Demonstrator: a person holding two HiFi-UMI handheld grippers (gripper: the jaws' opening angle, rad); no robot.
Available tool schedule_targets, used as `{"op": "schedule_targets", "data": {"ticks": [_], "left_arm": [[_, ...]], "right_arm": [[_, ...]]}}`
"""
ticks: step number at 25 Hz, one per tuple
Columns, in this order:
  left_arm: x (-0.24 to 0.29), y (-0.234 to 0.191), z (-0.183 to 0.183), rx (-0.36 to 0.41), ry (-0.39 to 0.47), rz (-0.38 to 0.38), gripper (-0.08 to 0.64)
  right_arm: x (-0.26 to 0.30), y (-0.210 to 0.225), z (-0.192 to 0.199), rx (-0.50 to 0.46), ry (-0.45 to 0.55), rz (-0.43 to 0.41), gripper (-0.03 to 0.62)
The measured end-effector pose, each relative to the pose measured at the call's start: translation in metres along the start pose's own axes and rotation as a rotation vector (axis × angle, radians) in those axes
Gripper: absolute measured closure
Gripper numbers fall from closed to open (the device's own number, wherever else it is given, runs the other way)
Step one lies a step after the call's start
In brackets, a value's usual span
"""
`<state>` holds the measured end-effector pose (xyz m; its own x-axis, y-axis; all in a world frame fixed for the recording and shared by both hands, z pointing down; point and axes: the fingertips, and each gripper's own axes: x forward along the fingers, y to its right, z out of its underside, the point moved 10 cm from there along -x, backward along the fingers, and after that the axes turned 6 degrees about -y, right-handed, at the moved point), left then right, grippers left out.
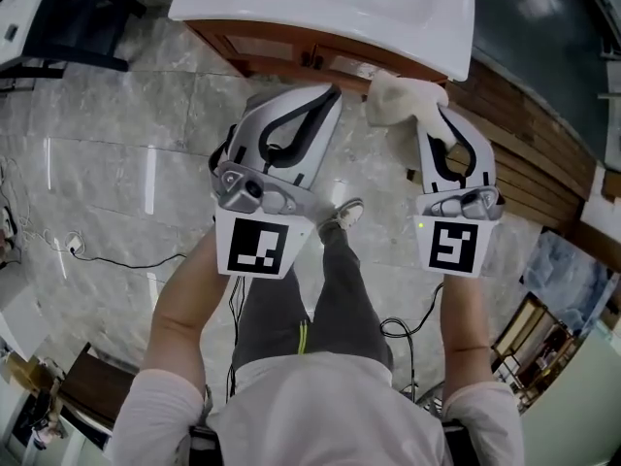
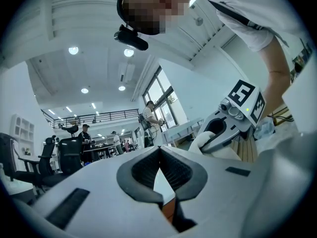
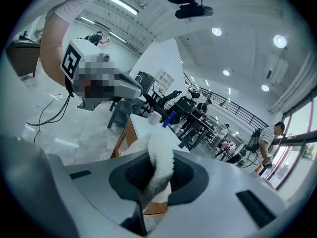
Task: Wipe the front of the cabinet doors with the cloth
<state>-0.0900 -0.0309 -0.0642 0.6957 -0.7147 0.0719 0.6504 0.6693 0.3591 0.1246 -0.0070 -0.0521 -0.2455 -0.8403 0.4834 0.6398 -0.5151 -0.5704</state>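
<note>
A wooden cabinet (image 1: 281,49) with brown doors stands under a white sink top (image 1: 320,8) at the top of the head view. My right gripper (image 1: 432,115) is shut on a white fluffy cloth (image 1: 398,93), which bunches out past its tips close to the cabinet's right door. In the right gripper view the cloth (image 3: 159,165) runs up between the jaws, with the cabinet (image 3: 124,138) behind it. My left gripper (image 1: 330,93) is shut on nothing, its tips just short of the cabinet front. The left gripper view shows its pads (image 2: 148,170) meeting and the right gripper (image 2: 233,120) beside it.
A slatted wooden strip (image 1: 524,163) runs along the right of the marble floor. Cables (image 1: 97,255) trail on the floor at left. The person's shoe (image 1: 342,215) is planted below the grippers. A white cup (image 3: 154,118) sits on the sink top.
</note>
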Motion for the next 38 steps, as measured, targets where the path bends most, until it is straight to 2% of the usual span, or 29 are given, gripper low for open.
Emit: {"op": "schedule_targets", "data": {"ticks": [8,15,27,38], "left_arm": [[-0.018,-0.014,-0.046,-0.009,-0.010,-0.008,0.541],[-0.033,-0.031,-0.095,0.016,-0.006,-0.036,0.541],[-0.040,-0.037,-0.164,0.060,0.031,-0.054,0.541],[-0.048,-0.050,-0.187,0.093,0.065,-0.053,0.541]], "right_arm": [[-0.033,0.016,-0.047,-0.001,0.023,-0.010,0.517],[-0.065,0.033,-0.085,0.013,0.061,-0.003,0.517],[-0.117,0.059,-0.113,0.022,0.074,0.021,0.518],[-0.135,0.070,-0.123,0.030,0.070,0.060,0.517]]}}
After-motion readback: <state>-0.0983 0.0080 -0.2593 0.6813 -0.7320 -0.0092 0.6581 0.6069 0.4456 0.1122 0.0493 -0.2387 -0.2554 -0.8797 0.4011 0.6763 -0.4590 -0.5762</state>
